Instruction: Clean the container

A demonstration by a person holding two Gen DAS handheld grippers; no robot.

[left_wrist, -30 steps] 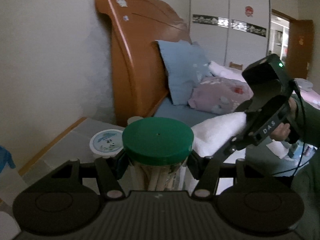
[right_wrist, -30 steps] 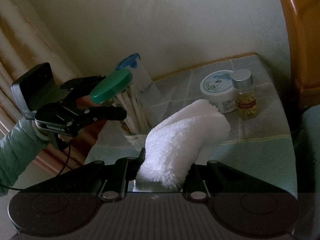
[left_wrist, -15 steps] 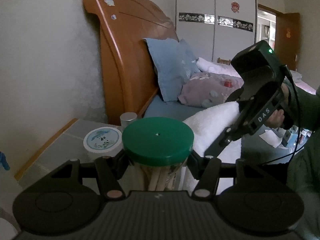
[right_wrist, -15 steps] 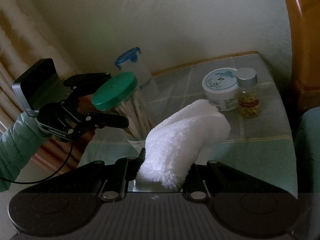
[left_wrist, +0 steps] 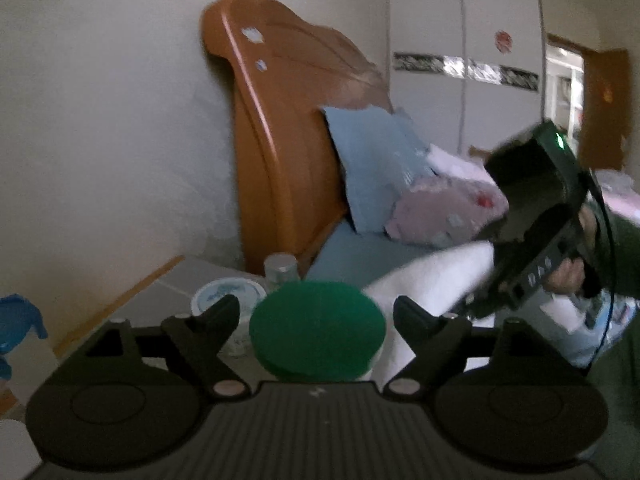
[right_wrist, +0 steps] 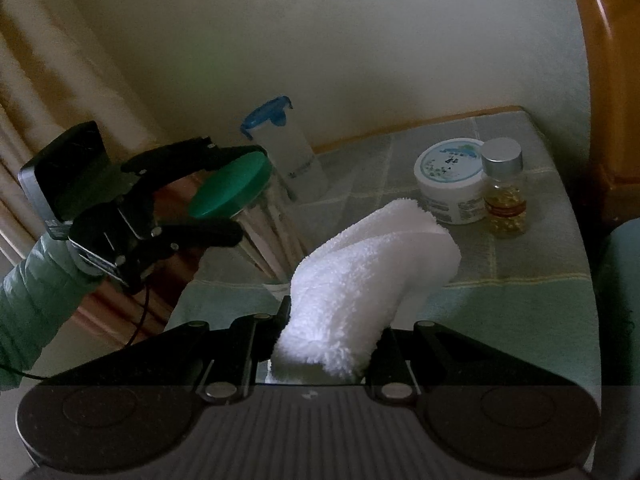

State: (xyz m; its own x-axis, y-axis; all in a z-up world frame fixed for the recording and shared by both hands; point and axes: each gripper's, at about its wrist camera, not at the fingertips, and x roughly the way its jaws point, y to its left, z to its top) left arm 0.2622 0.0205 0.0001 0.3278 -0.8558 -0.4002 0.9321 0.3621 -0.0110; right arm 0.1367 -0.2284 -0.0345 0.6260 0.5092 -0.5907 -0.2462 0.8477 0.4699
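Letting go, the left gripper (left_wrist: 316, 312) spreads its jaws around the green-lidded jar (right_wrist: 240, 204): in the left wrist view there is a clear gap on each side between the fingertips and the green lid (left_wrist: 318, 330), so nothing is pinched there at this moment, though the lid sits right between them. The jar, a clear one packed with pale sticks that look like chopsticks, seems to stand at the near-left part of the bench (right_wrist: 500, 264), its long axis leaning a little toward the left gripper; whether its base is fully settled on the cloth I cannot tell, since the white towel (right_wrist: 372, 276) hides it.

The right gripper (right_wrist: 328, 344) has its jaws pressed tight on that folded towel, which sticks forward and up out of them like a thick roll. From the right jaws the jar lies ahead and to the left, close by; the towel's free end points more to the right of it. That is the relation the next move turns on, as I judge it: the towel must swing left to meet the jar's side or lid, and the right hand is the one carrying the wiping tool, while the left hand is nearer the jar and best placed to steady it.

Further back on the bench stand a white cream tub (right_wrist: 450, 180), a small silver-capped bottle (right_wrist: 504, 196) touching it, and a blue-lidded container (right_wrist: 286, 148).
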